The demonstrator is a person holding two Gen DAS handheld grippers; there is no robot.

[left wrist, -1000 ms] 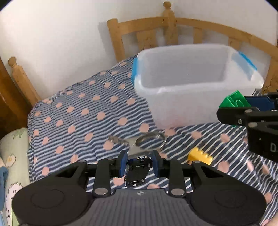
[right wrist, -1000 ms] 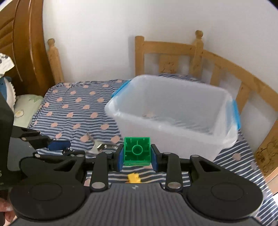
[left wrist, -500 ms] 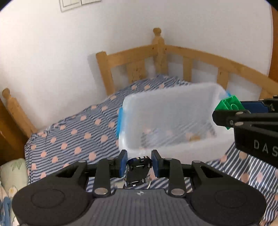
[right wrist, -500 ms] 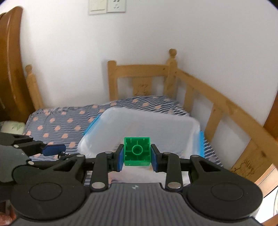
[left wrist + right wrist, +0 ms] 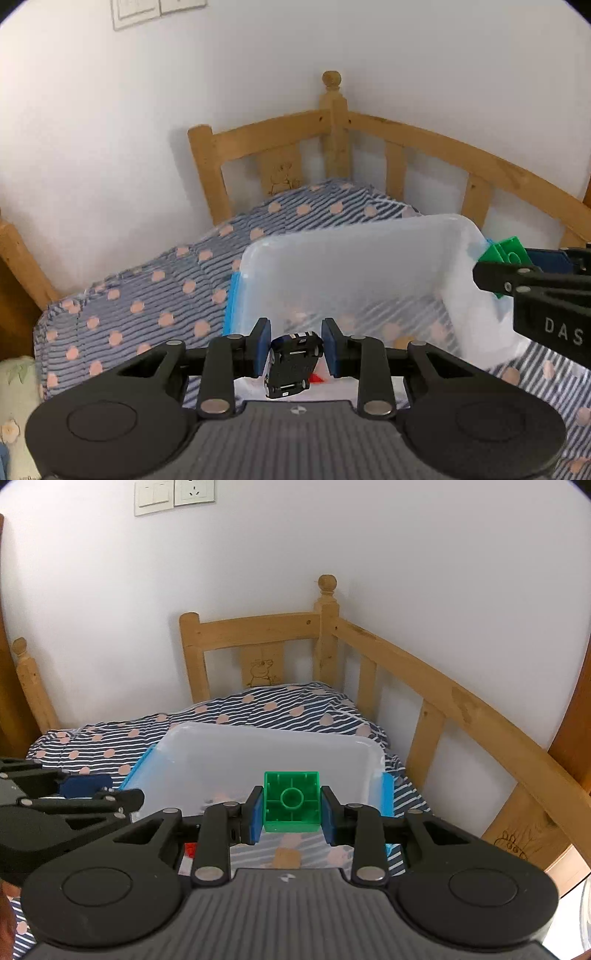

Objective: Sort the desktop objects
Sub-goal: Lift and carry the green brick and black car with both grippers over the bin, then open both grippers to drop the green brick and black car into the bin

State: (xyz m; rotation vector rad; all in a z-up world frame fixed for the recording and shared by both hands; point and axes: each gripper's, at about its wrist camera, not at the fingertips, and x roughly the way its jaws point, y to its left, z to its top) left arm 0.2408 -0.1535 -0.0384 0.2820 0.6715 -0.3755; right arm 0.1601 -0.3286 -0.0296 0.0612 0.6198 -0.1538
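Above the translucent storage bin [image 5: 354, 266], which rests on the striped, dotted bedsheet [image 5: 155, 280], both grippers are held with loads. A small black toy car [image 5: 293, 363] is seen between the blue pads of the left gripper [image 5: 295, 349]; the jaws appear slightly apart, with a gap visible at each side of the car, so whether it is gripped or already released cannot be told. A green building block [image 5: 291, 801] is clamped squarely between the pads of the right gripper [image 5: 291, 814], hollow underside toward the camera. A small red item [image 5: 317, 377] is noted on the bin floor. The step in hand is judged to be the drop into the bin. It is best done with each load kept well inside the rim, lowered close to the floor before the jaws are parted, so bounce-out is avoided; the two grippers, close together, should be kept from touching.
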